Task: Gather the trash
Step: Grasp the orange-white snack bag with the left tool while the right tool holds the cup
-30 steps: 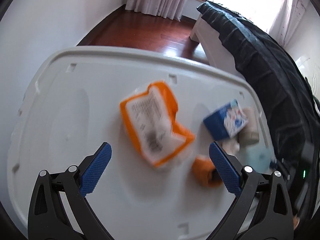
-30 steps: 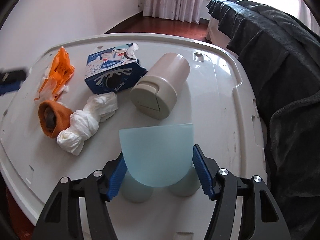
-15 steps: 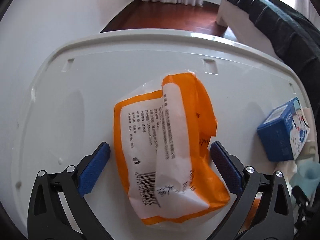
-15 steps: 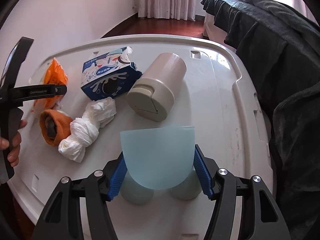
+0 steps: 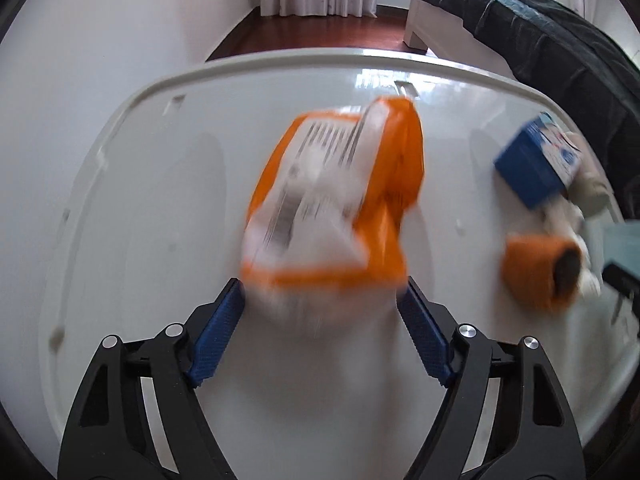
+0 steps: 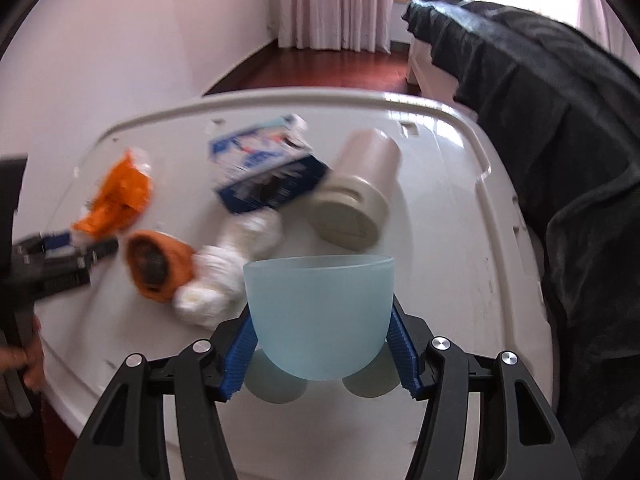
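Orange wrapper (image 5: 336,204), blurred, now sits between the left gripper (image 5: 320,332) fingers, which have narrowed onto its near edge from a wide-open straddle half a second ago; full contact cannot be confirmed. Rightward on the white lid (image 6: 440,216): orange peel (image 6: 158,266), tissue wad (image 6: 224,280), blue carton (image 6: 268,172), beige canister (image 6: 360,200). Right gripper (image 6: 320,346) clamps the blue cup (image 6: 318,312), ready as receptacle.

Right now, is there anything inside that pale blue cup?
The pale blue cup, held in the right jaws, shows nothing through its frosted wall. Its opening faces away, so the inside stays hidden.
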Motion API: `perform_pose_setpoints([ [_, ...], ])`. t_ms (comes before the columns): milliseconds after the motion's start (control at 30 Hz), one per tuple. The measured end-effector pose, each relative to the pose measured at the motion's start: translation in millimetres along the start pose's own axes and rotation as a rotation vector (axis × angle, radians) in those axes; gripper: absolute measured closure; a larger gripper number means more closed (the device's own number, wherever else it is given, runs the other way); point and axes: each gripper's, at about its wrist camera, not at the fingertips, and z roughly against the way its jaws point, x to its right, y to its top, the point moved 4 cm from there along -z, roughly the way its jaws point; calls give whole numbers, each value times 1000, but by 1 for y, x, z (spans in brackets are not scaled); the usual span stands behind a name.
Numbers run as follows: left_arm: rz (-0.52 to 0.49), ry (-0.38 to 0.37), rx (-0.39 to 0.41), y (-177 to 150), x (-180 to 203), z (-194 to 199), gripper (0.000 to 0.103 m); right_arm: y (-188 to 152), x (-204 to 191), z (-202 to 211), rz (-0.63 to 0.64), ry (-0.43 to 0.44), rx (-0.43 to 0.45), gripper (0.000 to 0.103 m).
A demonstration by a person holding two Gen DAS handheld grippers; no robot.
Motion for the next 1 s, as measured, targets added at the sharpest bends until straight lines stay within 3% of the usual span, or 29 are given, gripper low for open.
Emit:
perform_pose_setpoints([
  [200,-6,-36,63,-42,-12,52,54,-1,-37,41,28,29,99,45],
  [333,-5,-91,102,-58,-20,76,56,-7,-52,60,36,52,129,45],
  [367,-11,-103,113,-59,-22,79,55,-9,-53,62,35,54,130,45],
  [500,-67,-99,140,-36,-16,80,24,-14,-50,59,35,51,120,45],
  [633,-125,-132,100,8,-3,47,20,-11,-39,54,-5,61,105,45],
  [767,-182,-112,66,45,7,0,15,-4,-33,50,-27,84,104,45],
  [867,-197,-80,16,56,16,-39,15,0,-39,48,-11,103,103,44],
  [933,-214,-87,76,61,21,-40,29,1,-45,47,10,110,102,44],
  [1000,-203,-46,96,65,19,-40,64,1,-52,45,34,113,95,44],
])
